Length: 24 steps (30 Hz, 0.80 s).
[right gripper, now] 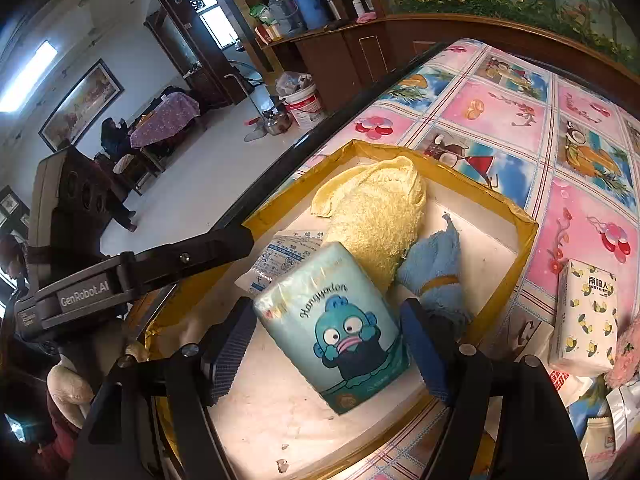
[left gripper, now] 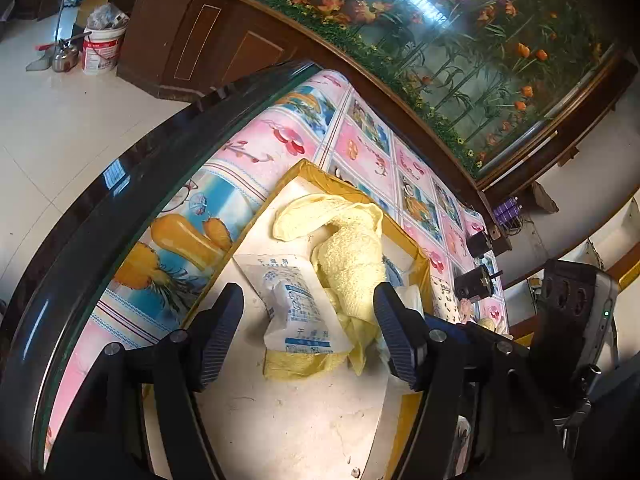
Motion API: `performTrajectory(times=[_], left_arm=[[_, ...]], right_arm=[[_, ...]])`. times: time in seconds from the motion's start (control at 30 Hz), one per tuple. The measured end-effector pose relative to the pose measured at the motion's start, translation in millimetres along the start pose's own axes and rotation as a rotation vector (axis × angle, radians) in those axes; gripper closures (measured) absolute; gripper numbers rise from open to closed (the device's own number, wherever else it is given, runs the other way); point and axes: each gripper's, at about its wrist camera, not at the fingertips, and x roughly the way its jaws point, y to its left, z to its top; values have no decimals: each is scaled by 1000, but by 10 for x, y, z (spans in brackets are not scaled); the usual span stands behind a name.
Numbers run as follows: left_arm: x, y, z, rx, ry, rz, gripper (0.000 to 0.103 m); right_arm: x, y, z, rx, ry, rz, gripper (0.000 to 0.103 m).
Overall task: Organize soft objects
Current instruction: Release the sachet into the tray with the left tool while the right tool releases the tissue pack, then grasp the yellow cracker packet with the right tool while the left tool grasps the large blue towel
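A white foam box with a yellow taped rim (left gripper: 304, 168) (right gripper: 520, 220) sits on the patterned tablecloth. Inside lie a yellow towel (left gripper: 352, 264) (right gripper: 380, 208), a white printed sachet (left gripper: 296, 308) (right gripper: 276, 256) and a rolled blue cloth (right gripper: 436, 276). My left gripper (left gripper: 308, 334) hangs open just above the sachet and touches nothing. My right gripper (right gripper: 328, 354) stands open, wide around a light blue cartoon tissue pack (right gripper: 336, 328). The pack leans inside the box and its sides show no squeeze.
A lemon-print tissue pack (right gripper: 588, 320) and a pink fluffy thing (right gripper: 626, 352) lie on the cloth right of the box. Two small black devices (left gripper: 476, 280) stand further along. The table's black edge (left gripper: 120, 184) drops to a tiled floor with a white bucket (left gripper: 102, 52).
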Motion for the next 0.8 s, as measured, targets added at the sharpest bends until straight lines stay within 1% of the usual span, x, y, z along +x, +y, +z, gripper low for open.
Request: performTrajectory(times=[0.13, 0.27, 0.37, 0.47, 0.6, 0.7, 0.8], left_arm=[[-123, -130, -39, 36, -11, 8, 33], [-261, -330, -131, 99, -52, 59, 33], [-347, -513, -233, 152, -81, 90, 33], [-411, -717, -360, 207, -89, 89, 33], [-497, -987, -524, 258, -72, 25, 33], [-525, -1182, -657, 290, -67, -16, 29], [-407, -1392, -794, 328, -19, -57, 29]], right_arm=[[-174, 102, -28, -49, -48, -31, 26], [-452, 198, -104, -81, -102, -44, 22], [-698, 232, -206, -112, -151, -82, 21], [-999, 170, -349, -125, -217, -136, 19], [-1530, -148, -589, -68, -306, -226, 16], [-1960, -579, -815, 27, -356, -310, 14], [-2322, -1103, -1076, 151, -381, -399, 12]])
